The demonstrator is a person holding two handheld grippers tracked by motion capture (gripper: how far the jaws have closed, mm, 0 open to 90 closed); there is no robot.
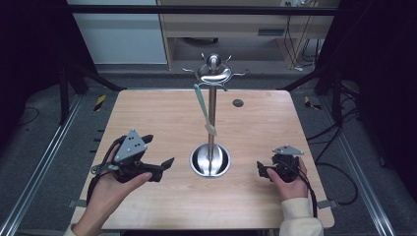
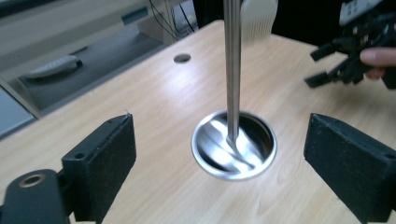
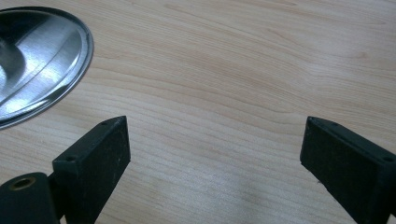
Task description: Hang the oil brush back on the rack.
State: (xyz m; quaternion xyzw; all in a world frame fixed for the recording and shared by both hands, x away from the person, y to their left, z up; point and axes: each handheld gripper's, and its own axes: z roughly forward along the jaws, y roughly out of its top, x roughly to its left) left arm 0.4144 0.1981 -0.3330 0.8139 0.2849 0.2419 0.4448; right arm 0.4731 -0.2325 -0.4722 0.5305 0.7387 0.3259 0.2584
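A metal stand rises from the middle of the table on a round shiny base (image 1: 210, 161) (image 2: 233, 144) (image 3: 42, 56). Its thin pole (image 1: 212, 118) (image 2: 232, 65) carries a crown of hooks (image 1: 214, 73) at the top. A pale green utensil (image 1: 202, 105) with a white head (image 2: 258, 16) hangs from one hook beside the pole. My left gripper (image 1: 158, 151) (image 2: 219, 128) is open left of the base, pointing at it, with nothing between its jaws. My right gripper (image 1: 260, 170) (image 2: 320, 65) (image 3: 215, 140) stands open right of the base, low over bare wood.
The wooden table (image 1: 162, 113) has a small round hole (image 1: 238, 103) (image 2: 181, 58) behind the stand. Black frame bars and cables flank the table, and a wooden desk (image 1: 236, 24) stands beyond the far edge. A hand holds each gripper near the front edge.
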